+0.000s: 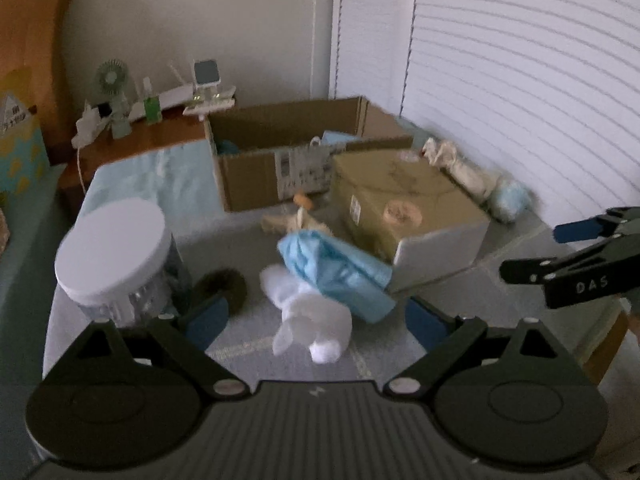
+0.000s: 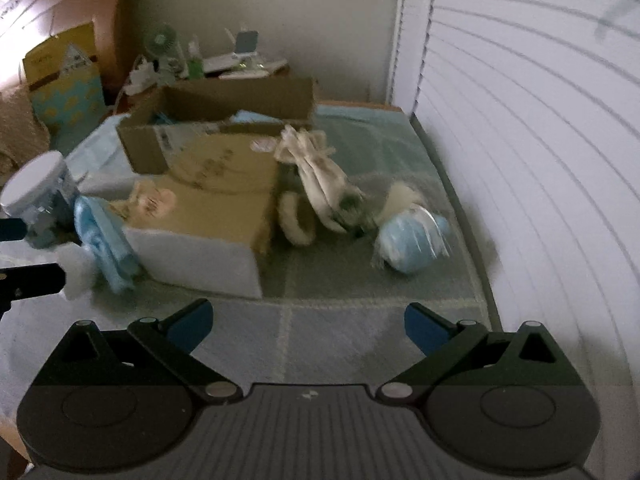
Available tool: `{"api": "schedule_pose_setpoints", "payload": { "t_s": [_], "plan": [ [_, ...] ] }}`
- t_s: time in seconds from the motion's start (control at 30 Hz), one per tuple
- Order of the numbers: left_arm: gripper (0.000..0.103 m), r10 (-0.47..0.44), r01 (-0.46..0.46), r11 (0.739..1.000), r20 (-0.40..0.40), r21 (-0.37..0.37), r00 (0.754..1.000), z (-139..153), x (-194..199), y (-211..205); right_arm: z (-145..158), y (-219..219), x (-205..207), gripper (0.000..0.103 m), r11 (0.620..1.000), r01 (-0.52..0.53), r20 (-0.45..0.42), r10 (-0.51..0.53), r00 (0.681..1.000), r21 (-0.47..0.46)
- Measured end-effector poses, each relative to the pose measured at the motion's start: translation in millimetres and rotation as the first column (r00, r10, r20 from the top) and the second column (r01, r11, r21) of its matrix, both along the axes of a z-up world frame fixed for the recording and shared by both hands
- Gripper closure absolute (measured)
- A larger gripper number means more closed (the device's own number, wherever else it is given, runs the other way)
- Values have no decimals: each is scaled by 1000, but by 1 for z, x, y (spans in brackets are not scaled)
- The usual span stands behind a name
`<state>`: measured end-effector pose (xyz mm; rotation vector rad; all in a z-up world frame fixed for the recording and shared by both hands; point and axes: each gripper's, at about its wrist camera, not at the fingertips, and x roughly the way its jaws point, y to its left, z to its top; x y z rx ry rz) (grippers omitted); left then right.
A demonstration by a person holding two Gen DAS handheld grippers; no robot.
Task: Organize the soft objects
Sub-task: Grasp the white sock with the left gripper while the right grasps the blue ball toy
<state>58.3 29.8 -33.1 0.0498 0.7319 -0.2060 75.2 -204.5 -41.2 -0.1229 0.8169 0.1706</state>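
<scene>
Both grippers, left (image 1: 316, 316) and right (image 2: 308, 324), hover with jaws wide, holding nothing. The white plush (image 1: 310, 320) and blue cloth (image 1: 336, 272) lie on the bed (image 2: 320, 344), left of the closed box (image 1: 404, 204).

Crumpled blue cloth (image 1: 340, 272) touching white plush (image 1: 312, 320).

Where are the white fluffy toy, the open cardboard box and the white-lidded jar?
white fluffy toy (image 1: 310, 320), left wrist view, on its body.
open cardboard box (image 1: 250, 178), left wrist view, on its front wall.
white-lidded jar (image 1: 110, 252), left wrist view, on its lid.
</scene>
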Motion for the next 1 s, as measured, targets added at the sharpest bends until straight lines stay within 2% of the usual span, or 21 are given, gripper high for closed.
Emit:
{"api": "schedule_pose_setpoints", "payload": {
  "t_s": [0.17, 0.33, 0.43, 0.5, 0.6, 0.77, 1.0],
  "plan": [
    [8, 7, -7, 1000, -12, 27, 1000, -13, 1, -5, -16, -9, 1, 0, 998, 26, -27, -28, 999, -49],
    [10, -1, 0, 997, 9, 75, 1000, -17, 1, -12, -28, -18, 3, 0, 997, 59, -55, -62, 997, -55],
    [19, 3, -4, 996, 13, 93, 1000, -21, 5, -13, -32, -22, 4, 0, 997, 71, -61, -73, 995, -43],
    [30, 5, -6, 995, 7, 96, 1000, -23, 8, -14, -33, -23, 5, 0, 997, 74, -62, -75, 995, -32],
    [42, -1, 1, 995, -4, 95, 1000, -26, 10, -14, -34, -24, 7, 0, 997, 76, -57, -78, 995, -25],
    [61, 6, -4, 998, -24, 69, 1000, -30, 15, -10, -35, -26, 9, 0, 996, 82, -45, -82, 996, -19],
    [62, 9, -7, 999, -37, 48, 999, -32, 18, -7, -33, -27, 15, 0, 994, 98, -11, -98, 995, -50]
  ]
}}
